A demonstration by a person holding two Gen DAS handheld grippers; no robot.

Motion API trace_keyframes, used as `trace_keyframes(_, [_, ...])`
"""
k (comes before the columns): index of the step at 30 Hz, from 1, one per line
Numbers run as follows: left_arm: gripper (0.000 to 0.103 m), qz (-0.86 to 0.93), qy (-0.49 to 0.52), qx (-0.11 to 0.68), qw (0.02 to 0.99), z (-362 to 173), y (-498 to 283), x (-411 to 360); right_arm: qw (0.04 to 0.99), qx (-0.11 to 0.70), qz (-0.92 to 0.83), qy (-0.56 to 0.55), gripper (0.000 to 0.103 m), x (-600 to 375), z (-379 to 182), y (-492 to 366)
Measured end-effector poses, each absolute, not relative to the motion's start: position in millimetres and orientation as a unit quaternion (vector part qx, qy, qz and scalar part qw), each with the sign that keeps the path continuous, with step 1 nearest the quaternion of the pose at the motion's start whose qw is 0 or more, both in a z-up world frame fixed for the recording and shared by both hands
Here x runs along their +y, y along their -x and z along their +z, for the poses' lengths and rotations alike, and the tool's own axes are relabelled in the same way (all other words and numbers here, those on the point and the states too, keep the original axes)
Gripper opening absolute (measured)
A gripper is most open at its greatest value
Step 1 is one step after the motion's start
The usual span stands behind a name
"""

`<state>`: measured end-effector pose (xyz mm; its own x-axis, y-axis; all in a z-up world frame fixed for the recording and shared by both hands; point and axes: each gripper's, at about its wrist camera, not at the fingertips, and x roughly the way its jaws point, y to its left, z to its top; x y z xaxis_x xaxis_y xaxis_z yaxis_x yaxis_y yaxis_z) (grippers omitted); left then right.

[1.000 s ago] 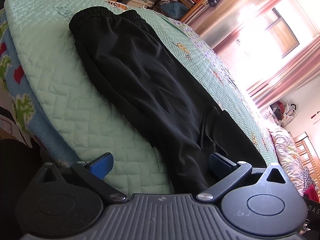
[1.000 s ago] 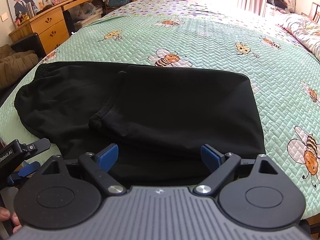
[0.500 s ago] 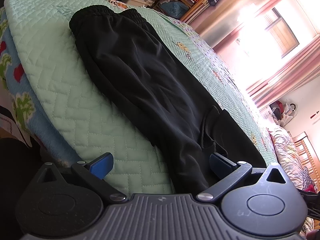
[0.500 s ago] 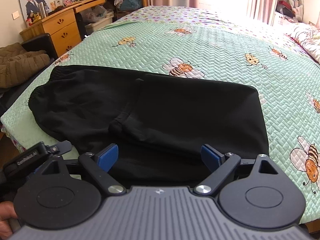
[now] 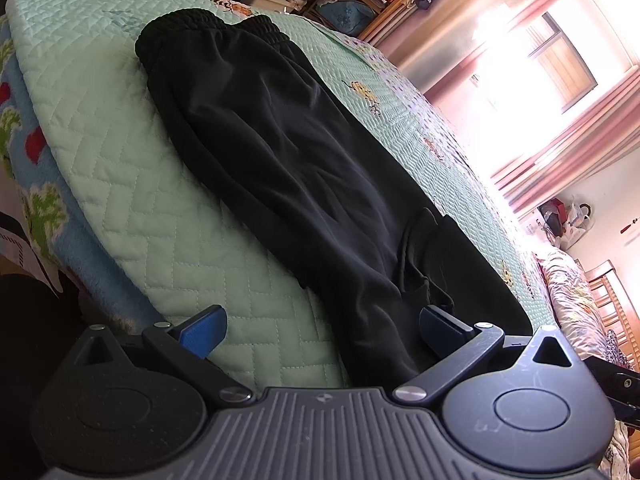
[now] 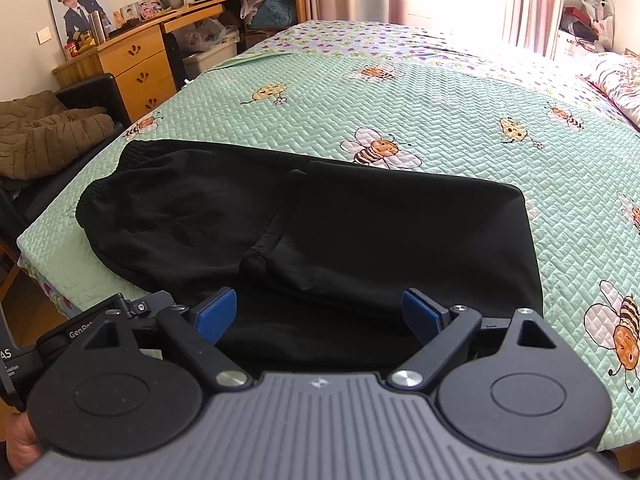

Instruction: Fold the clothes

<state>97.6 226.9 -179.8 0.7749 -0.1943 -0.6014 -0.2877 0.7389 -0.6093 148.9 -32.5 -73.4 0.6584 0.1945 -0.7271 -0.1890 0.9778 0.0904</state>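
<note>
Black trousers point(image 6: 320, 224) lie folded over on a green quilted bedspread point(image 6: 460, 96), elastic waistband point(image 6: 116, 168) at the left, folded edge at the right. In the left wrist view the same trousers point(image 5: 288, 168) stretch away from me toward the waistband point(image 5: 200, 24). My right gripper point(image 6: 320, 314) hovers open above the near edge of the cloth, nothing between its blue pads point(image 6: 214, 314). My left gripper point(image 5: 320, 328) also stands open at the bed's near edge, one pad over the quilt, the other over black cloth, gripping nothing. The left gripper's body point(image 6: 80, 328) shows at the lower left of the right wrist view.
A wooden desk with drawers point(image 6: 132, 64) and shelves stands beyond the bed's left side, and a brown padded coat point(image 6: 48, 128) lies on a dark chair. A floral pillow point(image 6: 616, 76) is at the far right. Curtains and a bright window point(image 5: 532, 64) lie behind. A blue patterned blanket point(image 5: 48, 184) hangs under the quilt.
The right wrist view has lifted and pulled back, so the trousers sit farther off and more of the left gripper shows. The left view is unchanged.
</note>
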Motion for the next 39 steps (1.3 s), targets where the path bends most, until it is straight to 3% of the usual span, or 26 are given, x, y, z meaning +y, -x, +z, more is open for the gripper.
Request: trace_keyframes(39, [0.102, 0.022, 0.363, 0.333, 0.870, -177, -91, 227, 0.925, 0.359, 0.118, 0.028, 0.090, -13, -44, -127])
